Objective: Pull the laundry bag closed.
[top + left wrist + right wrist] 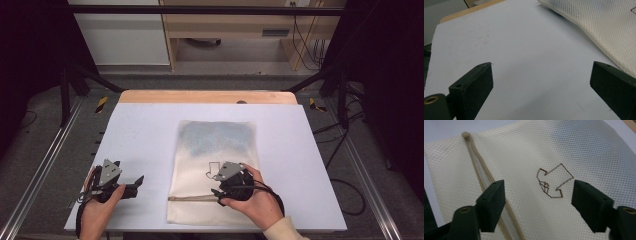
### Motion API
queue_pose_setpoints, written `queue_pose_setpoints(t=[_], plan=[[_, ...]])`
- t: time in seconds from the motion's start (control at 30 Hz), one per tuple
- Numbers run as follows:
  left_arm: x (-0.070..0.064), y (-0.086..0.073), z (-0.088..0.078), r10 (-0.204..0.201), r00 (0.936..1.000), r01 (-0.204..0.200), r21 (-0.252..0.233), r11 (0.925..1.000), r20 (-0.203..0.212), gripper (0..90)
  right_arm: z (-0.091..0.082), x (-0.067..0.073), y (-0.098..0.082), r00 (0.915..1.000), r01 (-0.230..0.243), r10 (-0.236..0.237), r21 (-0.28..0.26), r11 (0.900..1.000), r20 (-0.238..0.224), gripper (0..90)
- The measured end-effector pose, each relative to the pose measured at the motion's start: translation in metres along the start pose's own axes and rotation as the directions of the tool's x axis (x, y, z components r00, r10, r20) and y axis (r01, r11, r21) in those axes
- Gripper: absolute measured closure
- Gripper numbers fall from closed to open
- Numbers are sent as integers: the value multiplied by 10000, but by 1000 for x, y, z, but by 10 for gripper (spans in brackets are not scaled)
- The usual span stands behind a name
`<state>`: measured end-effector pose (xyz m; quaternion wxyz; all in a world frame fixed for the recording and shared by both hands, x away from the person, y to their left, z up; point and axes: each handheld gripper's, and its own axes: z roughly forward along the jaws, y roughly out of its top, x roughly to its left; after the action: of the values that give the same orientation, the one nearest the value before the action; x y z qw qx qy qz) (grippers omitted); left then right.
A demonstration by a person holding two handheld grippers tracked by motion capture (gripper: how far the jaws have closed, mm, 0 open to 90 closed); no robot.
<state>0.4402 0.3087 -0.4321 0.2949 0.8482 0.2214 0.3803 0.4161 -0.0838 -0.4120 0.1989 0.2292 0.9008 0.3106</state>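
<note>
1. Lying flat in the middle of the tabletop (150,130), the cream mesh bag (216,150) has its long side running near to far, and its zipper (192,198) crosses the near end, handy to the person's hands
2. A bluish patch shows through the far half of the mesh, so something seems to be inside, though I can't tell what
3. The right gripper (537,195) hovers over the bag's near part with jaws spread apart and nothing between them; the zipper runs beside one jaw and the dark outline drawing (554,182) sits in the gap, which looks like lining up to work the zipper or pinch the mesh
4. The left gripper (541,82) sits low over bare tabletop, left of the bag, jaws released and empty, the bag's edge near one jaw; I'd guess it waits there to pin the fabric
</note>
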Motion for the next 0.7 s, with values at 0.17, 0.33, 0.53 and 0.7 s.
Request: queue_pose_setpoints(t=[0.17,0.33,0.53,0.7], plan=[[-1,1,2,305,9995,-308,422,9986,72,47,11,8,15,9973,459,-434,430,9980,-591,359],[2,1,6,671,9976,-680,726,9950,147,47,19,10,25,9929,630,-553,715,9954,-1056,414],[5,0,7,629,9979,-637,745,9952,139,47,26,13,36,9881,878,-758,856,9925,-1338,485],[3,0,7,528,9986,-533,678,9963,102,47,31,20,42,9820,1117,-965,869,9899,-1622,562]])
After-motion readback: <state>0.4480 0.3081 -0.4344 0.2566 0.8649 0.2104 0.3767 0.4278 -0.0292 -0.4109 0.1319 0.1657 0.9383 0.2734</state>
